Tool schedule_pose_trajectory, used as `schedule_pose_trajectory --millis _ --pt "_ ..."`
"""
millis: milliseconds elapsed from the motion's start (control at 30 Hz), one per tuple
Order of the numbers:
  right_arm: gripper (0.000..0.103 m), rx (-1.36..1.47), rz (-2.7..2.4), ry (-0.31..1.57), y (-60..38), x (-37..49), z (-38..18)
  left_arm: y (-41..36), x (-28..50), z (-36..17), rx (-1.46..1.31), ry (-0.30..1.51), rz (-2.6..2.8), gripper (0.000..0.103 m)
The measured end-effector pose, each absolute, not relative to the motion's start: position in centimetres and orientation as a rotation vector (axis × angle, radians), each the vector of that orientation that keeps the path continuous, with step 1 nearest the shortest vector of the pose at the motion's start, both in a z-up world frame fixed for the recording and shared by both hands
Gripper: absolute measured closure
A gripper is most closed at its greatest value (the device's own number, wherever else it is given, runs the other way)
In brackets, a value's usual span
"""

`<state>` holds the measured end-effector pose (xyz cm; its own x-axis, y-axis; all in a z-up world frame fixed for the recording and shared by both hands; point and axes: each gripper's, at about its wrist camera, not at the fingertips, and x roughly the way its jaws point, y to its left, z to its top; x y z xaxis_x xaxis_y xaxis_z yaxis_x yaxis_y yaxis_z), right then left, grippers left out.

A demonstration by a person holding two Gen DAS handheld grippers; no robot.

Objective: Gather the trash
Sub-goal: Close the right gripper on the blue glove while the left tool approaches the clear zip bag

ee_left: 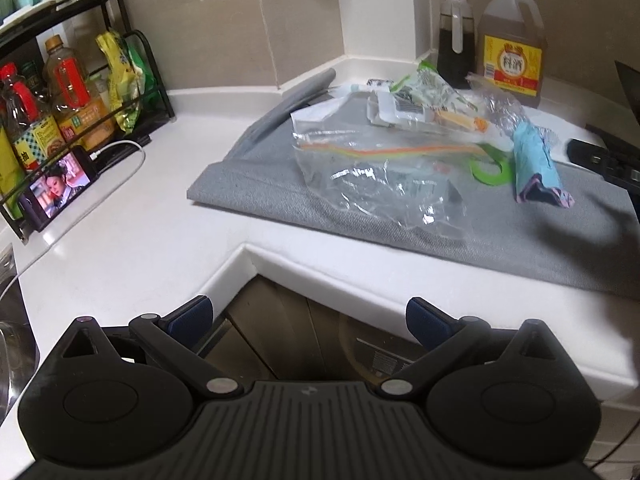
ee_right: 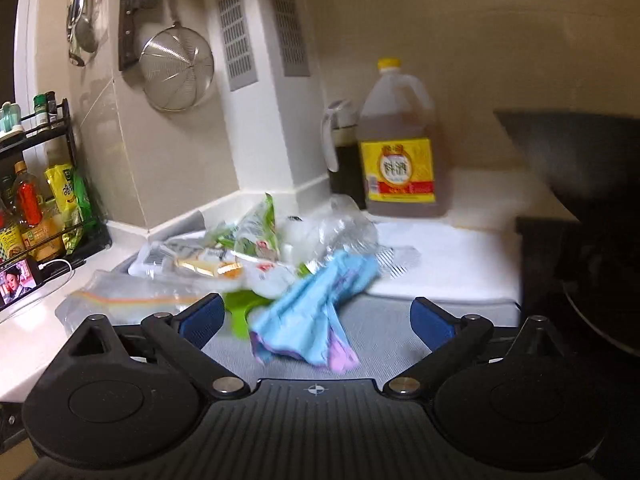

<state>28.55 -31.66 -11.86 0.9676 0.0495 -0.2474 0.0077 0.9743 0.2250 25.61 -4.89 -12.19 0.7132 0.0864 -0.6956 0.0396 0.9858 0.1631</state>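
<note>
Loose wrappers heaped on the grey mat (ee_left: pixel 280 200) at the worktop's back corner; nothing collected yet.
Blue wrapper (ee_right: pixel 316 312): judged light, soft, crushable; pinch mid-body. Its long axis runs from the mat's front edge toward the back wall. Clear zip bag (ee_left: pixel 384 184) beside it looks slippery. Right gripper (ee_right: pixel 316 320) gapes wide around the wrapper, not touching; left gripper (ee_left: pixel 308 316) open, empty, off the worktop's front edge.
</note>
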Motion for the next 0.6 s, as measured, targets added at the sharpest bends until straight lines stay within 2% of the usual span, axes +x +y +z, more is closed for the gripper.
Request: schedule_pose_trajectory --millis 167,300,367,600 --pt "0.001 0.103 -0.022 0.372 -30.0 35.8 -12.3 -5.3 27.4 -11.1 0.154 0.741 0.014 0.000" --pt "0.000 0.204 -0.056 0.517 -31.3 39.0 -14.2 -5.7 29.7 -10.2 0.104 0.715 -0.012 0.000" --pt "0.000 0.201 -0.043 0.471 -31.2 38.5 -14.0 -6.0 31.1 -9.9 0.065 0.701 -0.028 0.000" --pt "0.000 0.149 -0.037 0.538 -30.1 39.6 -14.3 -7.3 35.3 -11.7 -0.040 0.783 -0.152 0.000"
